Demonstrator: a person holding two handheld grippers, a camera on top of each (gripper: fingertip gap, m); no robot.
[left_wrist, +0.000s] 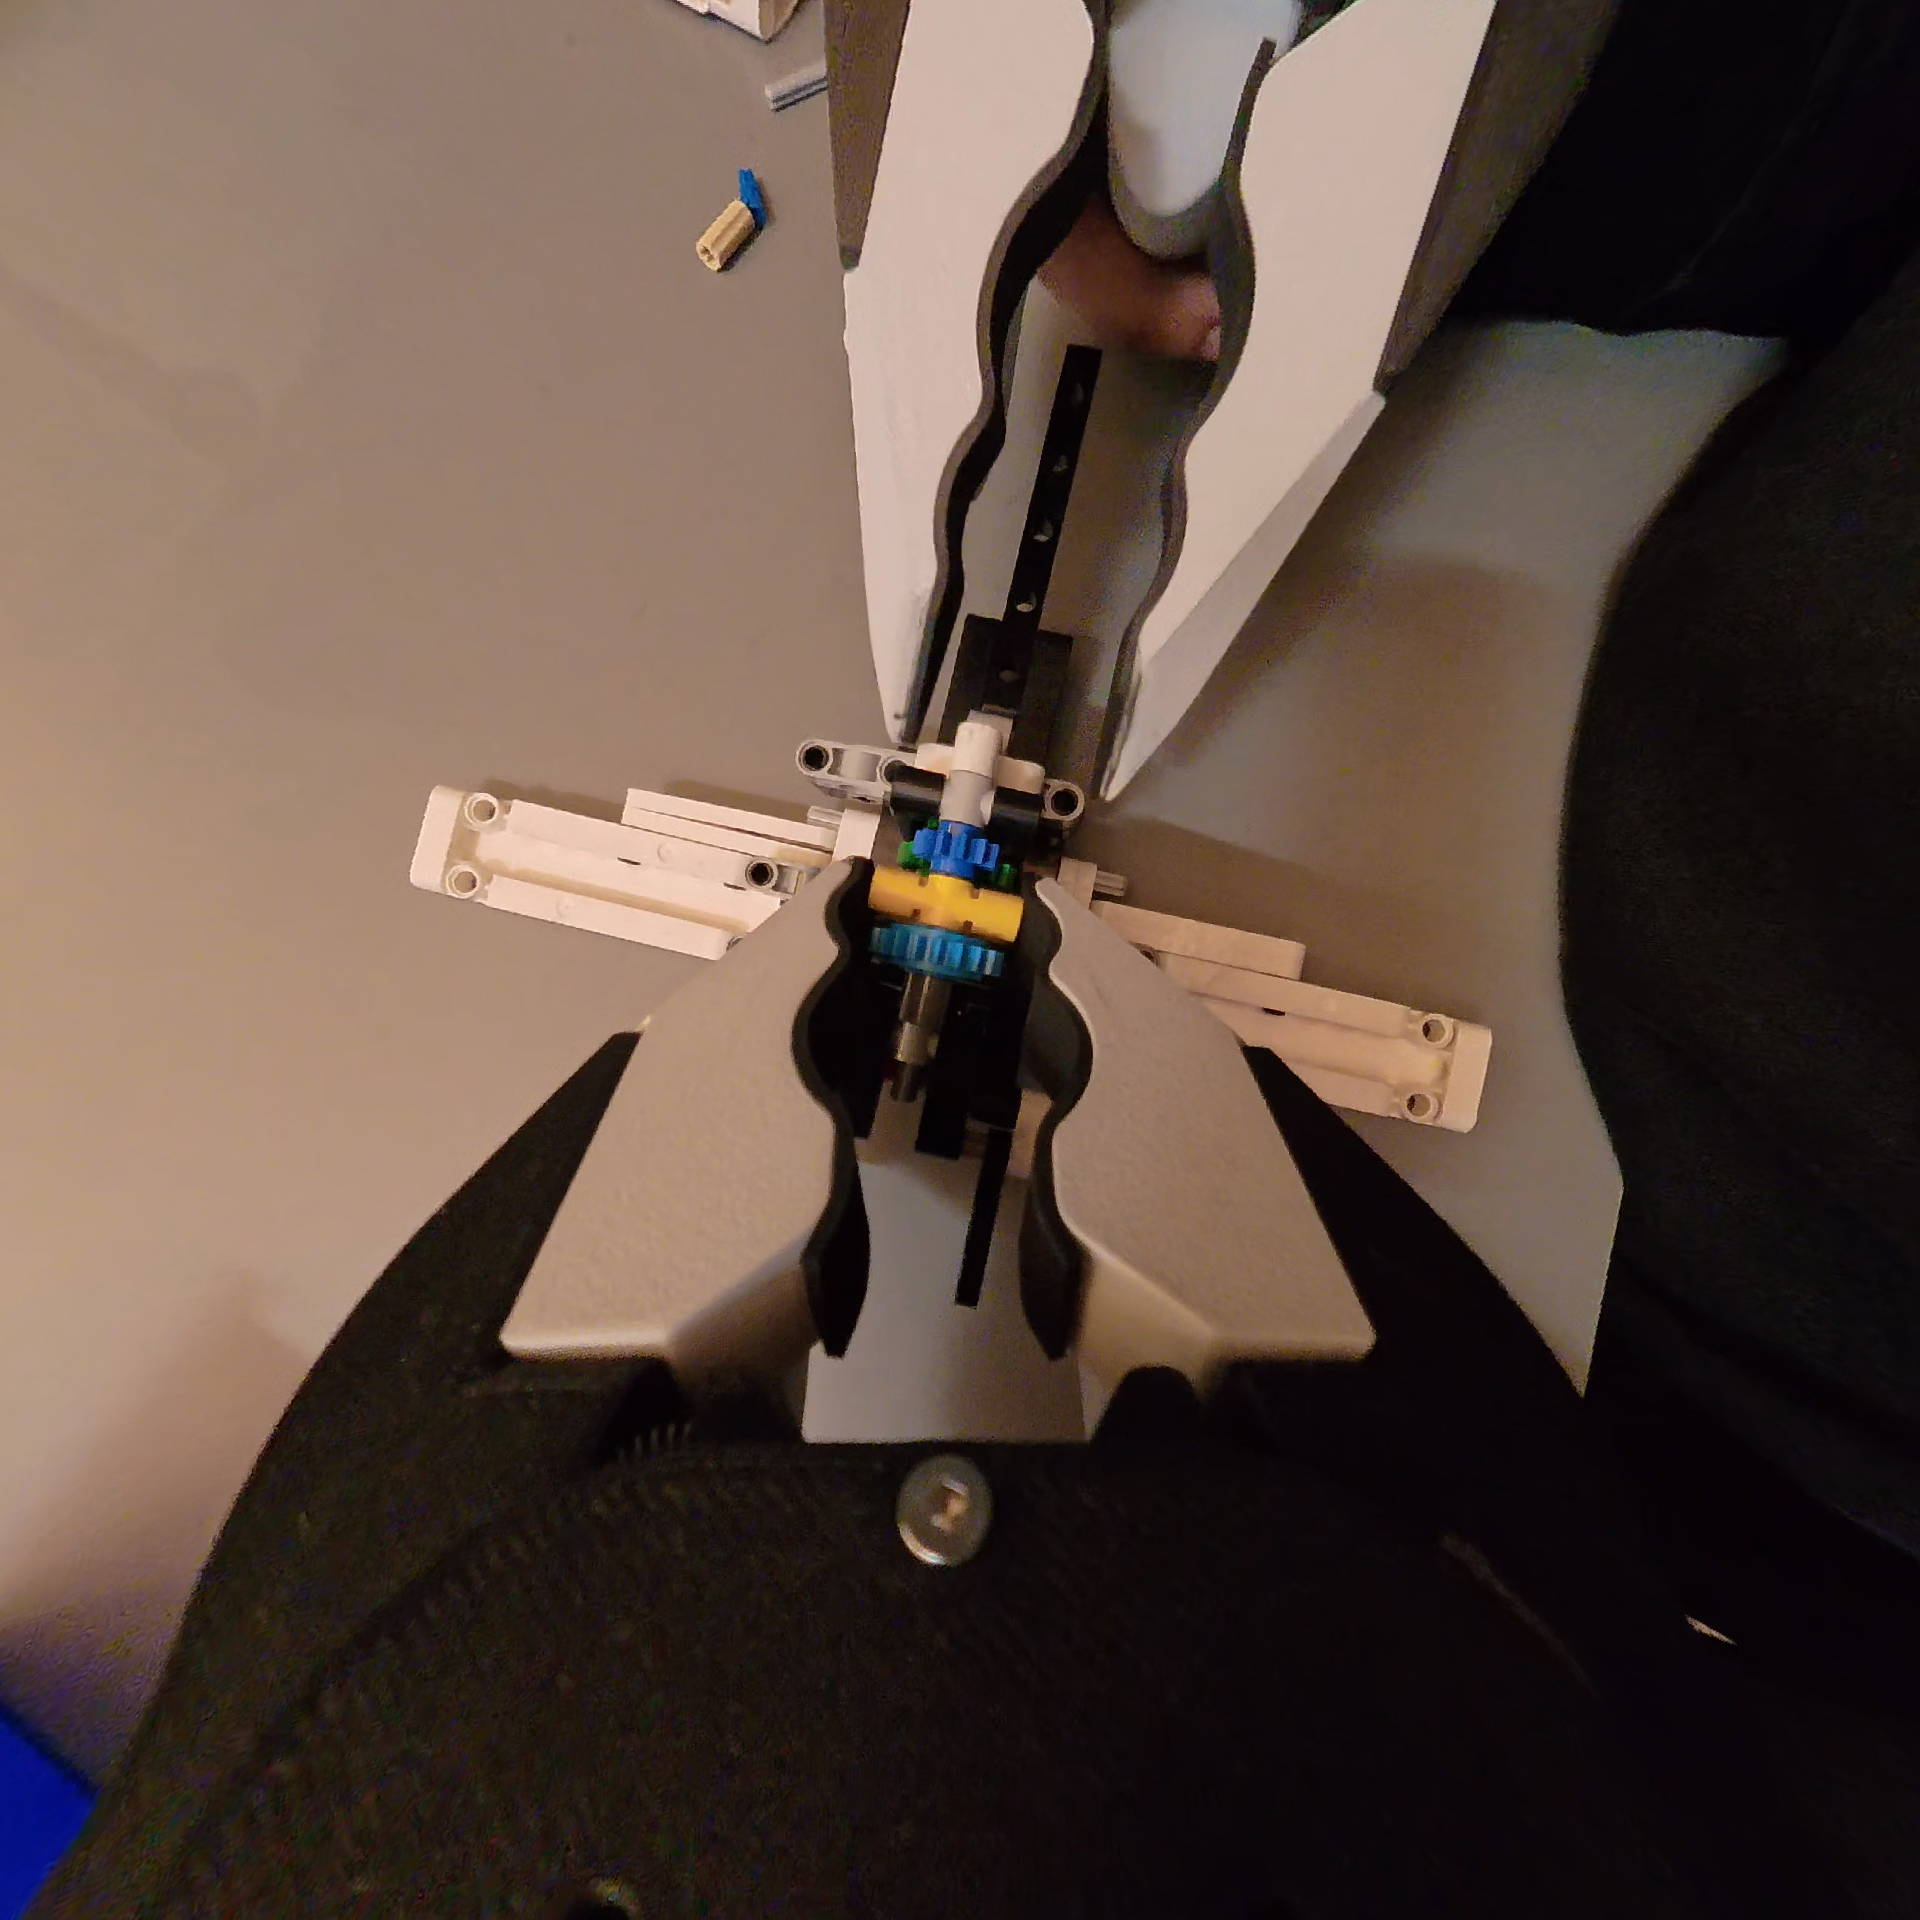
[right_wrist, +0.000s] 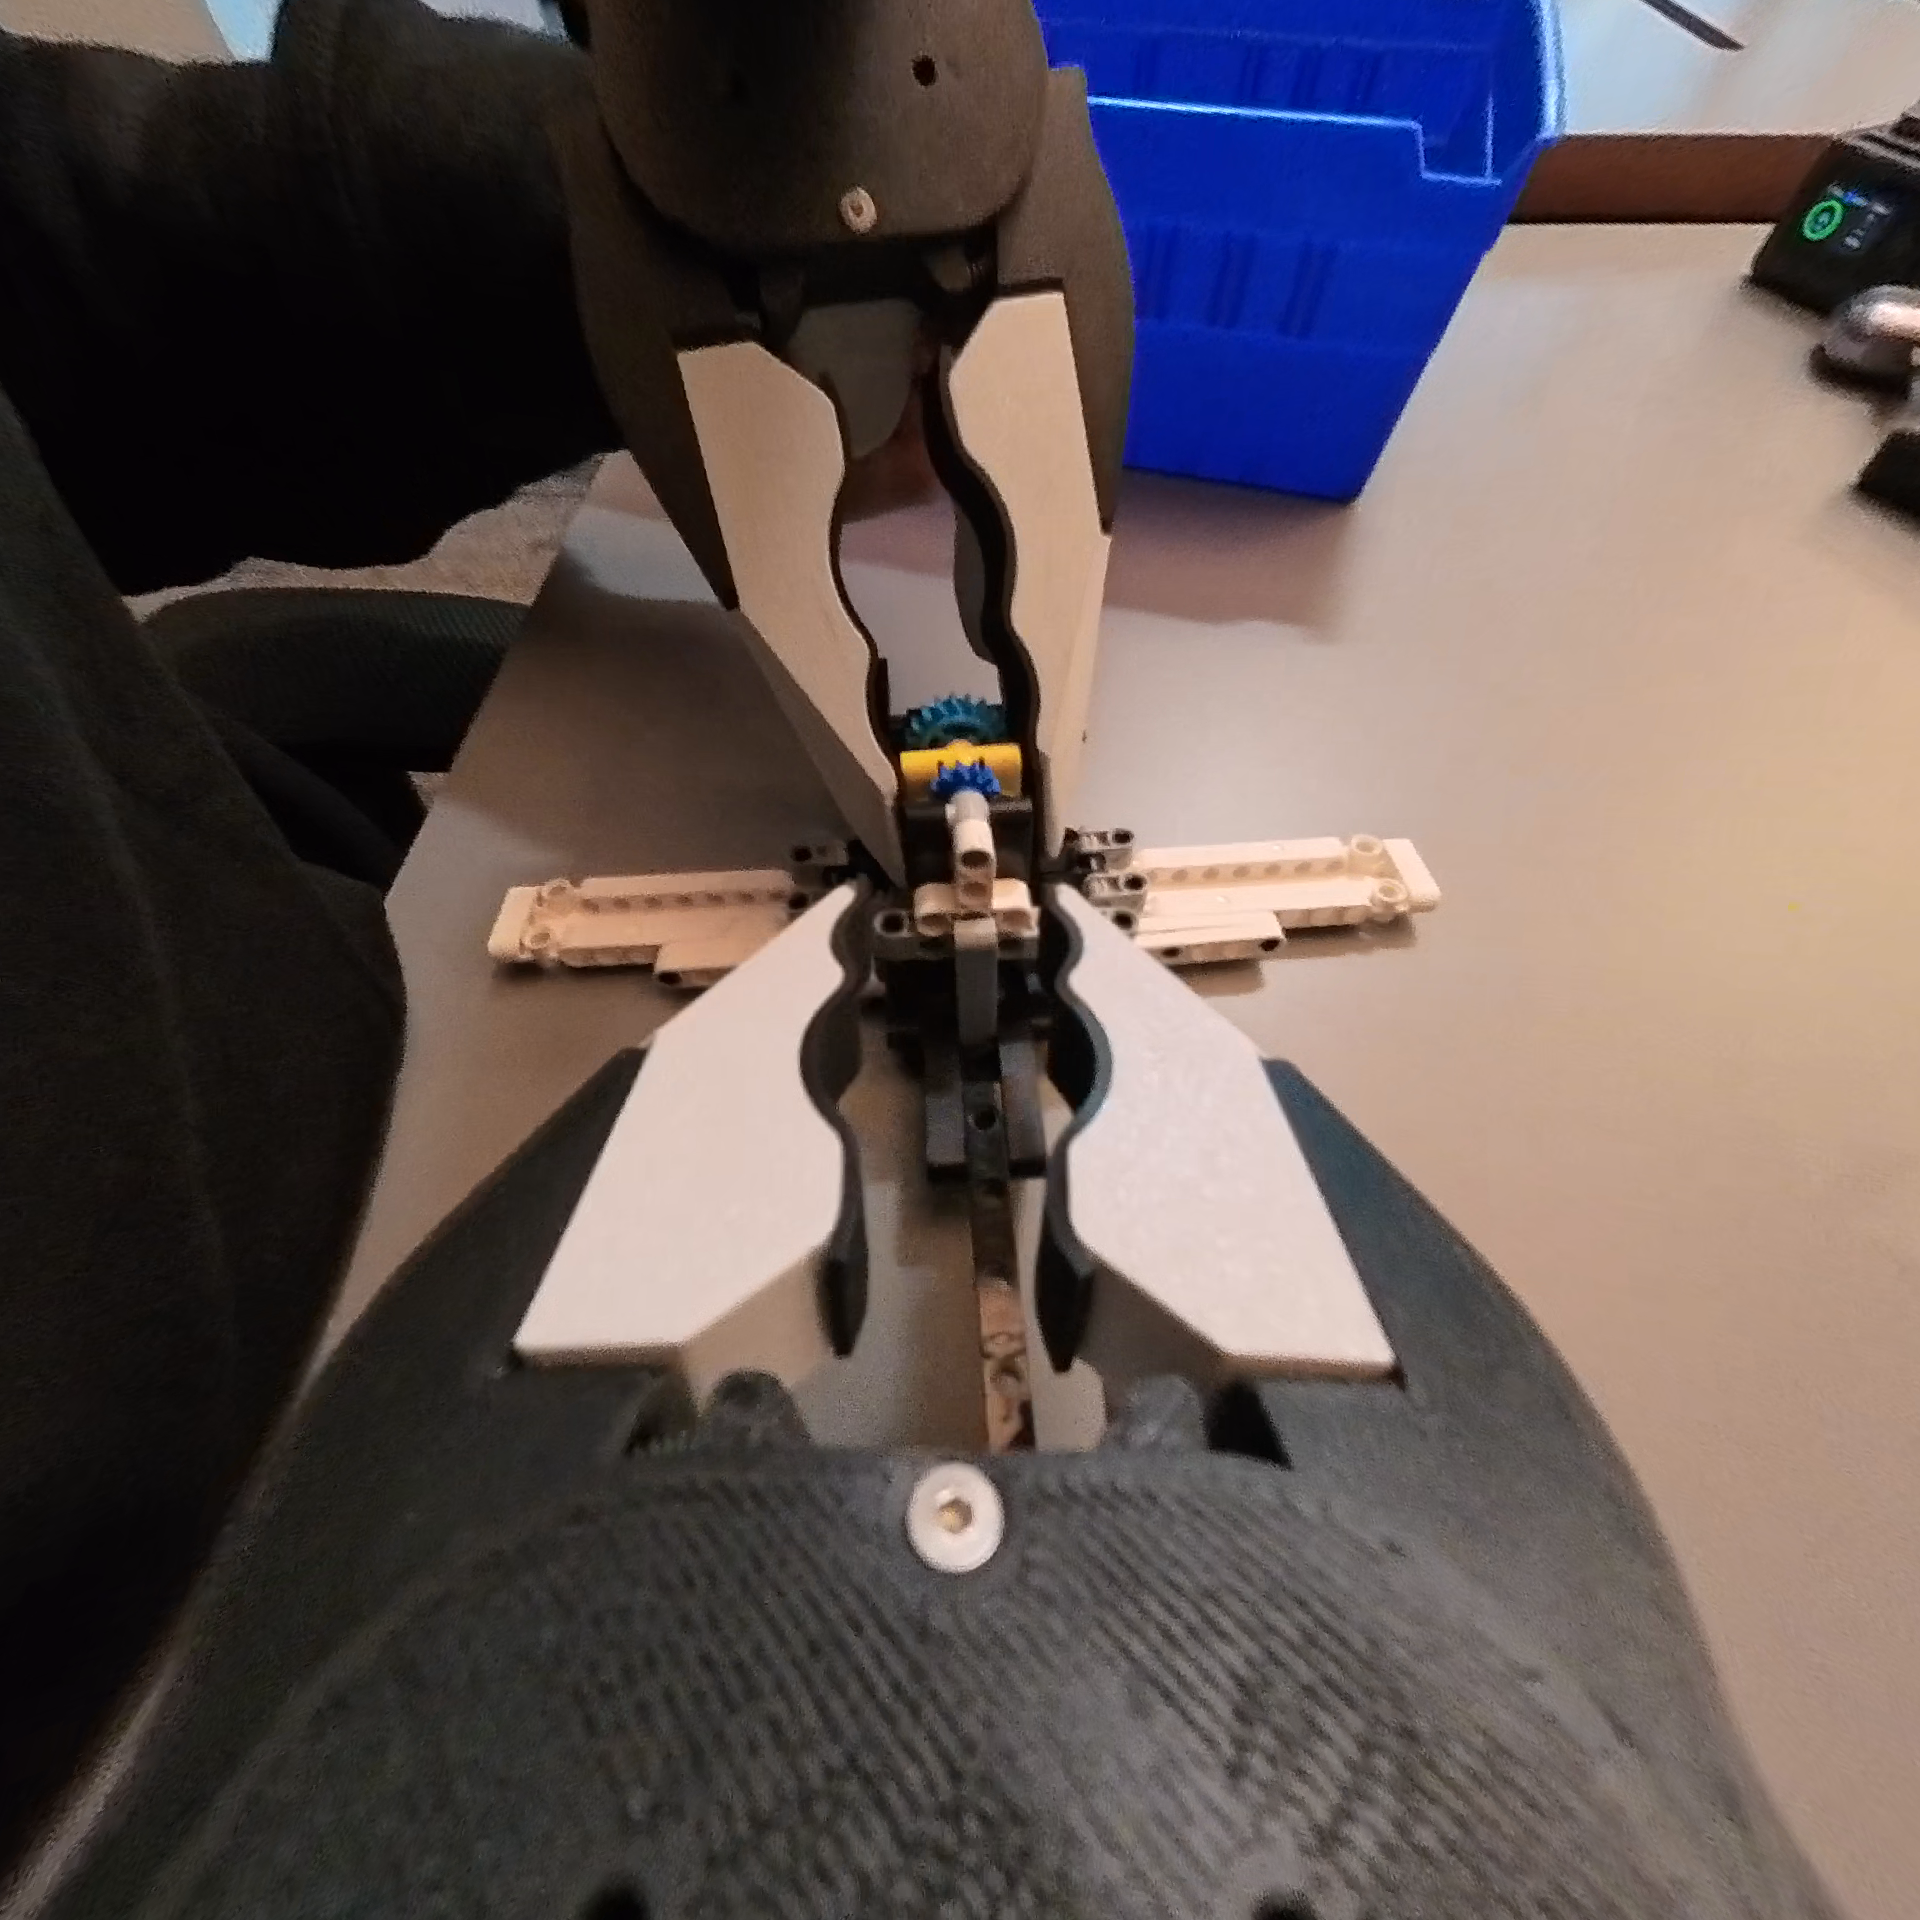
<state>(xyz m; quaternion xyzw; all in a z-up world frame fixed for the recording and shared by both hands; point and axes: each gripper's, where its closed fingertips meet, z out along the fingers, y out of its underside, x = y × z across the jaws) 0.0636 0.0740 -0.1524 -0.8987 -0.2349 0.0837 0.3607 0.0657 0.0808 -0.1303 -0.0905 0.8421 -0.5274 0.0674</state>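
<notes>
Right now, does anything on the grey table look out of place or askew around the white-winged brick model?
Only one thing stands out: a small tan-and-blue connector piece lies loose on the grey table, well apart from the white-winged black brick model. The model itself lies flat, with no visible damage.

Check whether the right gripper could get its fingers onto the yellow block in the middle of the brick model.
Probably not as things stand. The left gripper already flanks the yellow block on both sides, and the white connector and small blue gear stand between it and the right gripper.
</notes>
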